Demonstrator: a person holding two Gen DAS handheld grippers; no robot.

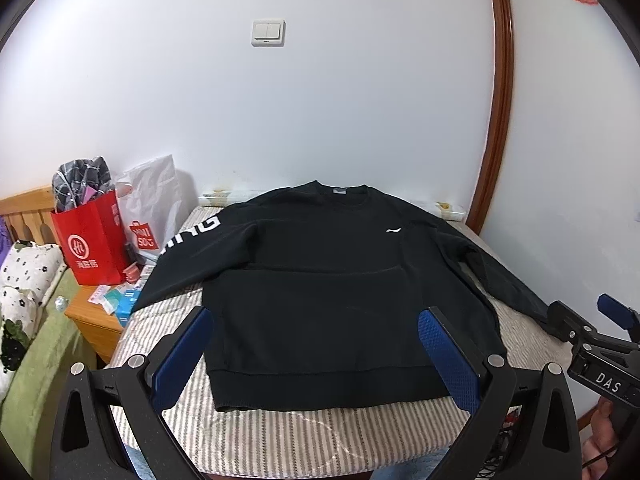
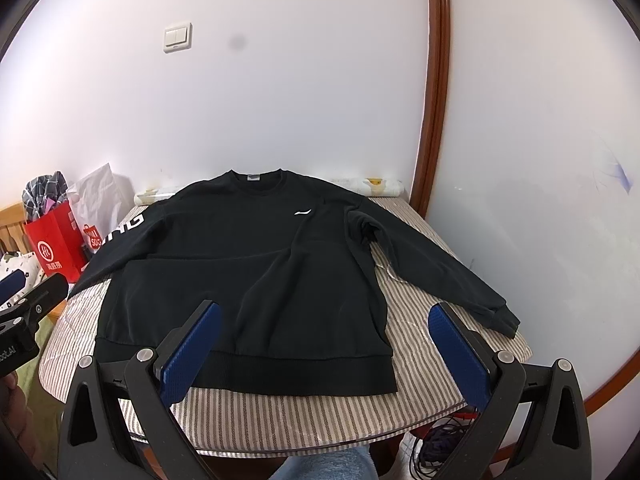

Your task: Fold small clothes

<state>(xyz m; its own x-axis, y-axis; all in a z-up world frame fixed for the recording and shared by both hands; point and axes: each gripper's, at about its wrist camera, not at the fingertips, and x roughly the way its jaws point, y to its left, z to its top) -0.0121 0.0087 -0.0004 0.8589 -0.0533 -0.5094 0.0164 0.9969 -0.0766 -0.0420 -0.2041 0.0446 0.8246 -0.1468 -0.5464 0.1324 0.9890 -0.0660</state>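
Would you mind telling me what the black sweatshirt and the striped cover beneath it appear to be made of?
The black sweatshirt looks like a soft matte knit, probably cotton fleece: it creases gently and has a ribbed hem band. The striped cover looks like quilted woven fabric, judging by its fine herringbone stripes and stitched puckers; the fibre cannot be told.

Sweatshirt flat on table, collar toward wall, paper bag left of table

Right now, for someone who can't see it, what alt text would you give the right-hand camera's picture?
A black sweatshirt lies flat and unfolded, sleeves spread, on a striped padded table against a white wall. The right gripper hovers open over its hem, holding nothing. A red shopping bag stands at far left.
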